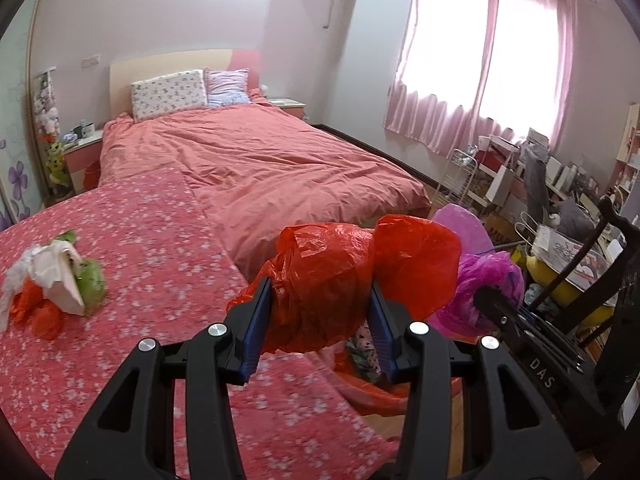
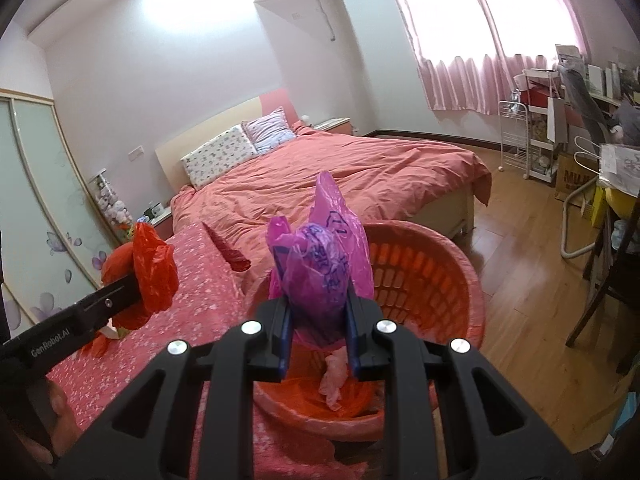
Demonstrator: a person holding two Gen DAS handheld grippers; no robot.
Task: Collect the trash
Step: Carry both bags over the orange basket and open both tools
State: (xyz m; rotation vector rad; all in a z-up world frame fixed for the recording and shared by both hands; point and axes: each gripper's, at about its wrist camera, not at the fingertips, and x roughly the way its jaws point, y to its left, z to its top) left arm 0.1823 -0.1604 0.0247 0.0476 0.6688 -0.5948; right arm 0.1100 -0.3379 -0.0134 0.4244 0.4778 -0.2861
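1. Both grippers are clenched on crumpled plastic bags: the left gripper [image 1: 320, 312] pinches a red bag [image 1: 332, 276] between its blue pads, and the right gripper [image 2: 319, 320] pinches a purple bag [image 2: 320, 264] with dark printing on it.
2. From the left wrist, the purple bag [image 1: 490, 280] shows just to the right of the red one, almost touching it, with the right gripper's black body below it.
3. From the right wrist, the red bag [image 2: 154, 276] sits at the left, held up over a flowered pink blanket [image 2: 192, 300].
4. A round orange-red basket [image 2: 448, 256] with slotted walls stands directly below and behind the purple bag, next to the blanket's edge on the wooden floor [image 2: 520, 280]. A pale pink wad [image 2: 335, 376] lies on its bottom.
5. More trash [image 1: 56, 280] remains on the flowered blanket at the far left of the left wrist view: a heap of white, green and orange wrappers, well apart from both grippers.
6. Beyond lies a bed [image 1: 256, 152] with a salmon cover and two pillows [image 1: 188, 92], and pink curtains [image 1: 480, 56] hang over the bright window.
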